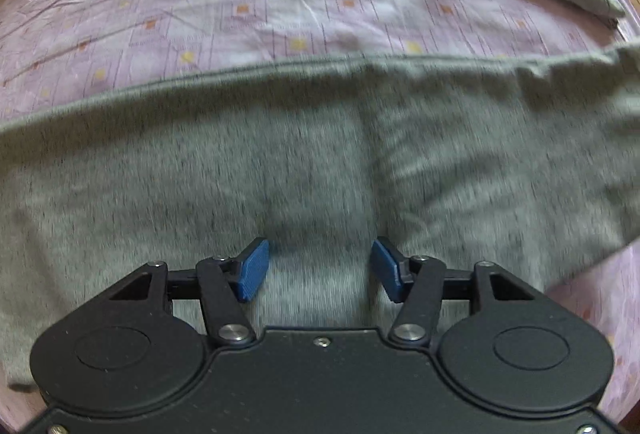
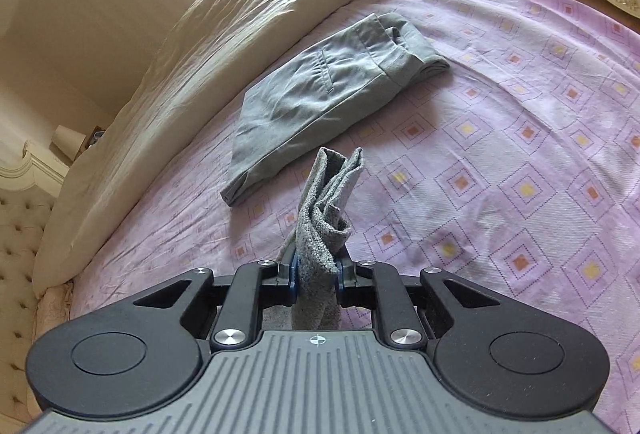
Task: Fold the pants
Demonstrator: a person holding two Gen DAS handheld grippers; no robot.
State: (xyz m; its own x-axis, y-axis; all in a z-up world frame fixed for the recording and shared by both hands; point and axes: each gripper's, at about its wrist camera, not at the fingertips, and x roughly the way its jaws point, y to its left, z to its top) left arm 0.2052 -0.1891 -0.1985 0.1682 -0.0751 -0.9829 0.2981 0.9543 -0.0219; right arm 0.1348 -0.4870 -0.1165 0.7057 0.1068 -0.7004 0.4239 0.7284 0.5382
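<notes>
- My right gripper [image 2: 317, 274]: jaws closed tight on a bunched end of the grey knit pants [image 2: 324, 209], the fabric standing up between the blue pads. I judge this pinch carries one end over for a fold.
- My left gripper [image 1: 320, 270]: fingers spread wide, blue pads [image 1: 253, 270] clear of each other, gripping nothing. It hovers just over the pants, likely placed to pin or take the cloth.
- Grey knit pants, main body [image 1: 280, 161]: spread flat across the near part of the bed, blurred in this view.
- Lilac patterned bedsheet [image 2: 520, 153]: the working surface under everything.
- Second garment, grey-green trousers [image 2: 328, 89]: already folded, lying apart beyond the pants.
- Cream duvet [image 2: 200, 45]: heaped along the far side of the bed.
</notes>
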